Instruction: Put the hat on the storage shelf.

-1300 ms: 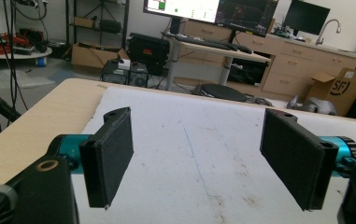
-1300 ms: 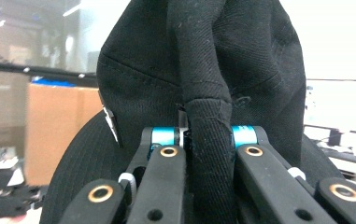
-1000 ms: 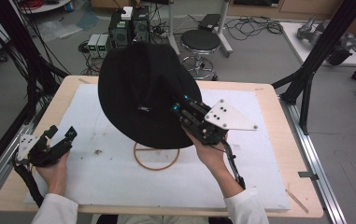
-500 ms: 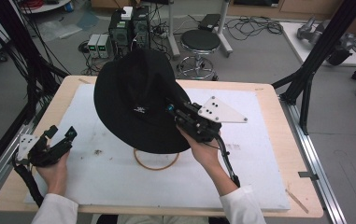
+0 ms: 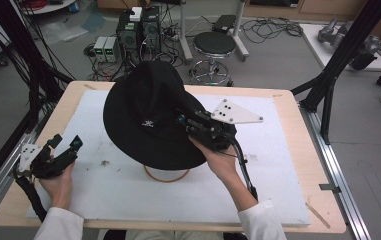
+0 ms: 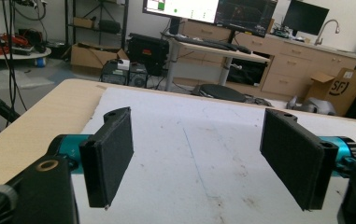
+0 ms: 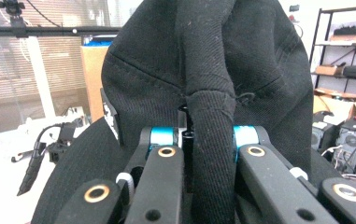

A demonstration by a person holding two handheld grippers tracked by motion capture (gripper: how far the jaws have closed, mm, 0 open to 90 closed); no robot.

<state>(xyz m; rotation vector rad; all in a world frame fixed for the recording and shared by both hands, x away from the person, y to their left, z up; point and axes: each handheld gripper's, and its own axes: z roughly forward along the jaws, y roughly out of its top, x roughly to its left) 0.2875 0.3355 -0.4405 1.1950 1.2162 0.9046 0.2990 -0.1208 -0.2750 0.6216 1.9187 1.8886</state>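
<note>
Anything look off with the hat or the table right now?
The black hat hangs tilted, its crown pinched into a fold by the right gripper. The white mat carries small dark specks. The ring below looks normal.

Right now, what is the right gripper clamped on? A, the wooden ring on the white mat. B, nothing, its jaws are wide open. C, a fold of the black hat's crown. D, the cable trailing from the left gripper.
C: in the right gripper view the right gripper has its jaws pinched shut on a fold of the black hat, which the high view shows lifted above the wooden ring.
</note>
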